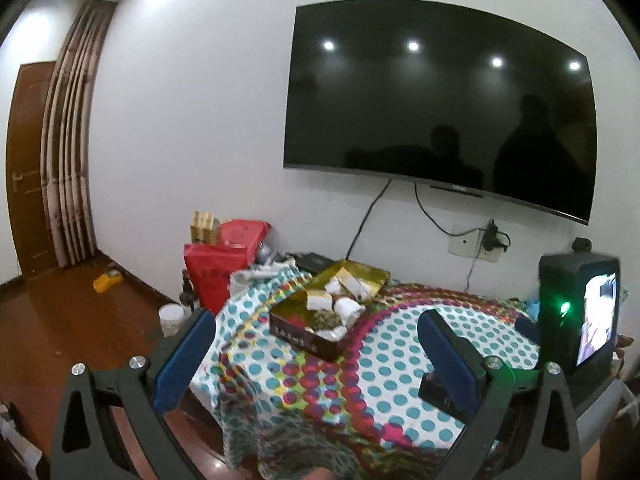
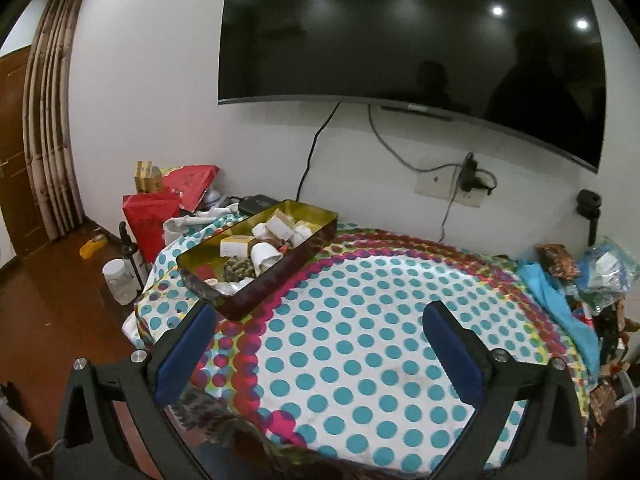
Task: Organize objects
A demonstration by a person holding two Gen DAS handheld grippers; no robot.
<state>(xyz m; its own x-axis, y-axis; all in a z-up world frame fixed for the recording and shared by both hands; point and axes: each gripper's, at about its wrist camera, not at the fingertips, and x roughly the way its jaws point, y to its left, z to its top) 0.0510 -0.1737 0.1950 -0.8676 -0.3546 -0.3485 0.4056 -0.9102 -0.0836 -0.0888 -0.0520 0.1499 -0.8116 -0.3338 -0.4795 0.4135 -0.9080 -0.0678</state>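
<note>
A gold-lined rectangular tin (image 1: 370,275) (image 2: 316,216) sits at the far left of a table covered with a dotted cloth (image 1: 360,380) (image 2: 360,340). It holds several small white and yellow boxes (image 1: 318,300) (image 2: 236,246) and white cups (image 2: 266,254). My left gripper (image 1: 316,354) is open and empty, held above the near left part of the table. My right gripper (image 2: 320,350) is open and empty above the table's middle. The right gripper's body with its lit screen (image 1: 596,316) shows at the right of the left wrist view.
Red bags (image 1: 216,276) (image 2: 150,216) and yellow boxes (image 2: 148,176) stand left of the table against the wall. A clear jar (image 2: 118,280) stands on the wooden floor. Blue cloth (image 2: 560,300) and packets (image 2: 608,268) lie at the table's right. A TV (image 1: 440,100) hangs above.
</note>
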